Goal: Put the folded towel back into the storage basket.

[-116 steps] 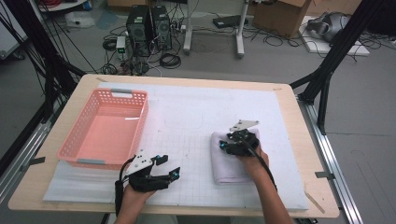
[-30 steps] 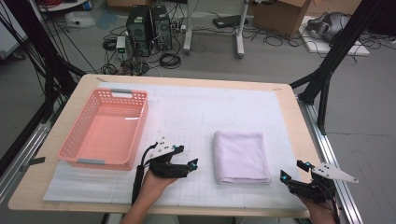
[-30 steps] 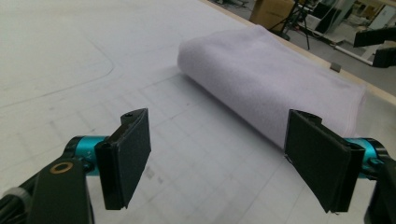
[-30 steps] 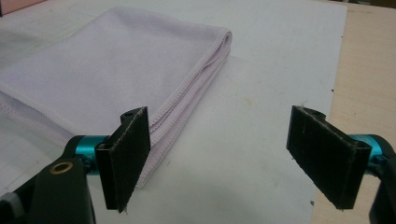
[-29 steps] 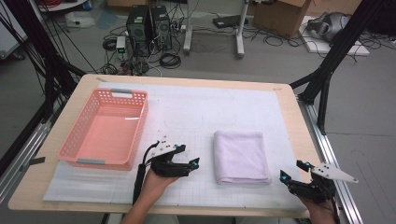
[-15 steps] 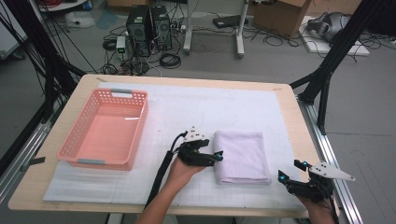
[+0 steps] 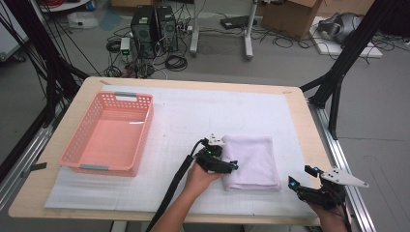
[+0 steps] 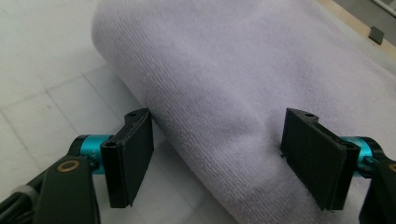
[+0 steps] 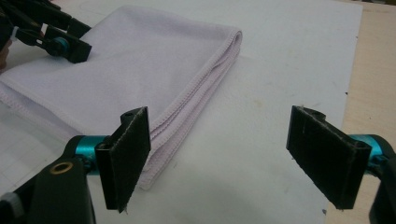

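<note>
The left claw (image 7: pixel 227 166) has travelled from the bare mat beside the pink basket (image 7: pixel 109 137) across to the folded towel (image 7: pixel 251 162) and now sits at its left folded edge, while the right claw (image 7: pixel 302 182) has stayed parked near the tabletop's (image 7: pixel 300 108) right corner. That shift suggests a grasp of the towel is about to start, probably to lift or move it (perhaps toward the basket, though nothing confirms that).

In the left gripper view the left claw (image 8: pixel 212 154) is spread wide, its jaws straddling the rounded fold with cloth between them but not yet pinched. The right claw (image 9: pixel 224 156) is likewise wide open and holds nothing, one jaw just beside the towel's (image 9: pixel 140 65) stitched corner.

The towel is pale lilac, soft-napped, folded into a neat rectangle of several layers, lying flat on the white mat (image 7: pixel 193 111) right of centre.
</note>
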### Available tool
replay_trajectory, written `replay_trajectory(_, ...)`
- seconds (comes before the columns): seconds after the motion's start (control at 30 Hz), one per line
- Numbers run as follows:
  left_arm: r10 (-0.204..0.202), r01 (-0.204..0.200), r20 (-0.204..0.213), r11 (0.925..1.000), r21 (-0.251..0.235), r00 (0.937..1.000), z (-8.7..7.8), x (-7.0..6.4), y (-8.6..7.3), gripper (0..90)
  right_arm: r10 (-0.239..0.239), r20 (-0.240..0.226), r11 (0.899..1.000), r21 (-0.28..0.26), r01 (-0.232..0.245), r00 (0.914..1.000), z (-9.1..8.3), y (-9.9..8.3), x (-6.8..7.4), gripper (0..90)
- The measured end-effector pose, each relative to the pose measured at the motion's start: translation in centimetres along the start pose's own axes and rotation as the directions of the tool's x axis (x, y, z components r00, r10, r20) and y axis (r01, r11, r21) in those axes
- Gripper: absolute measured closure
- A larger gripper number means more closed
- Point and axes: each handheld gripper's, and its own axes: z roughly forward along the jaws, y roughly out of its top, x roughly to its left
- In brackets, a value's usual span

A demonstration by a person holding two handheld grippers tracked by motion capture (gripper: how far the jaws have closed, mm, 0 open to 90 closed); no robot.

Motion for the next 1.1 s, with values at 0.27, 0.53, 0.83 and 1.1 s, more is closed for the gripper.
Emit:
replay_trajectory(0.27, 0.01, -0.01, 0.002, 0.9999, 0.004, 0.9999, 0.0, -0.1, 0.0, 33.7, 0.008, -0.003, 1.0, 0.001, -0.008, 1.0, 0.0, 0.0, 0.1, 20.8)
replay_trajectory(0.53, -0.04, 0.043, 0.069, 0.9981, -0.043, 0.9968, 0.1, 0.0, -0.5, 63.9, -0.002, -0.002, 1.0, 0.007, 0.002, 1.0, 0.1, 0.0, 0.1, 20.8)
replay_trajectory(0.83, 0.058, -0.044, 0.106, 0.9913, -0.123, 0.9927, -0.9, 0.0, -0.5, 71.3, 0.0, -0.01, 1.0, 0.009, 0.001, 0.9999, 0.2, 0.0, 0.3, 20.8)
replay_trajectory(1.1, 0.142, -0.106, 0.157, 0.9694, -0.222, 0.9773, -2.5, -0.4, 0.0, 73.2, 0.007, -0.009, 1.0, 0.003, -0.007, 0.9999, 0.0, 0.0, 0.3, 21.0)
